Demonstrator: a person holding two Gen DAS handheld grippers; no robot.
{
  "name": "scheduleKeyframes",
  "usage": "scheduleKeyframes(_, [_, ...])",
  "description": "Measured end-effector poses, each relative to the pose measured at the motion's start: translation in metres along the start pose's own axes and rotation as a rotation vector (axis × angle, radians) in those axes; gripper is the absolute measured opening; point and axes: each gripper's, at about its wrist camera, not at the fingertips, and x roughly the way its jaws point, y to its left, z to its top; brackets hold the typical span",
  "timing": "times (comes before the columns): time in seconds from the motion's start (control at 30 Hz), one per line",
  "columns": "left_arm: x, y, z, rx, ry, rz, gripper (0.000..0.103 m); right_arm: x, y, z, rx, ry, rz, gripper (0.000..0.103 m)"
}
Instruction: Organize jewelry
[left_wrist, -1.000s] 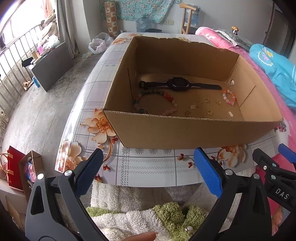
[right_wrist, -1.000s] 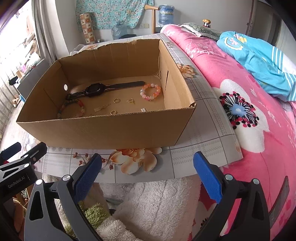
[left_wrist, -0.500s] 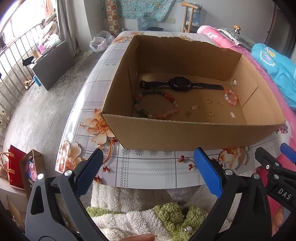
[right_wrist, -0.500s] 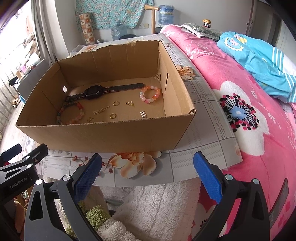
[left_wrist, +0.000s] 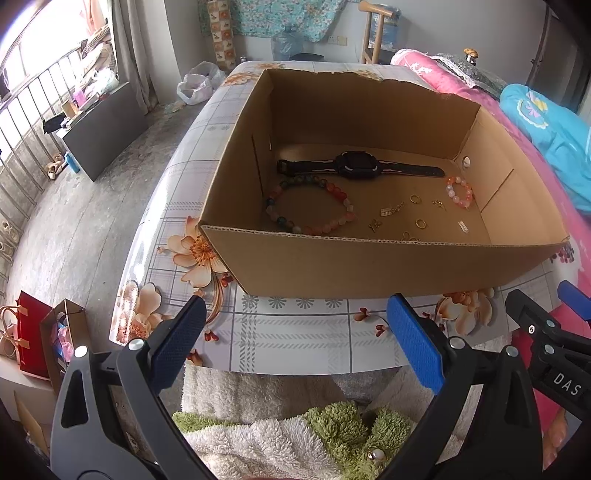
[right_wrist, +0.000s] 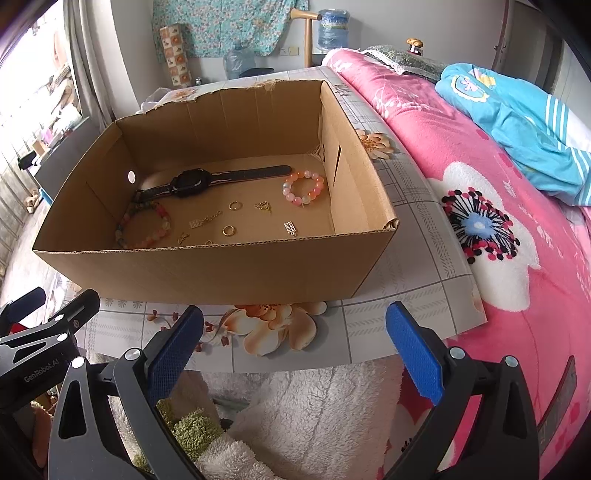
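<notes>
A: Left wrist view logged. The left gripper (left_wrist: 295, 343) is held low at the near edge of the worktop (left_wrist: 295, 332), outside the cardboard box (left_wrist: 369, 266), fingers spread wide and nothing between them. The right gripper (right_wrist: 295, 347) is posed the same way beside it: fingers released, empty, aimed along the box's near wall.

B: Jewelry position noted. All of it lies on the box floor: a black watch (left_wrist: 358, 168) toward the back, a large multicoloured bead bracelet (left_wrist: 308, 208) at the left, a small pink bead bracelet (right_wrist: 303, 187) at the right. Between them small gold pieces are scattered, among them a gold ring (right_wrist: 228, 230) and a silver clasp (right_wrist: 290, 228).

A: Risks entered as judgement only. The near wall must be cleared before any descent; a low approach would likely catch the cardboard edge and shove the box across the slick floral cloth.

B: Agreed. The rings and charms are thin and lie flat on the cardboard, so a pinch may close over them or flick them aside. The pieces sit close together, so two could be taken at once.

A: The bead bracelets are expected to roll or sag if gripped on a single bead.

B: No sorting container is seen in either view; destination cannot be told.
</notes>
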Motion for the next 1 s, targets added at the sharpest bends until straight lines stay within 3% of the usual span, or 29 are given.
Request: scheduleKeyframes(1.0, [-0.0008,0.0034,-0.002,0.0,0.01,-0.014,0.095,-0.0001,0.0037,0.0026,-0.009,0.002,-0.001,0.096])
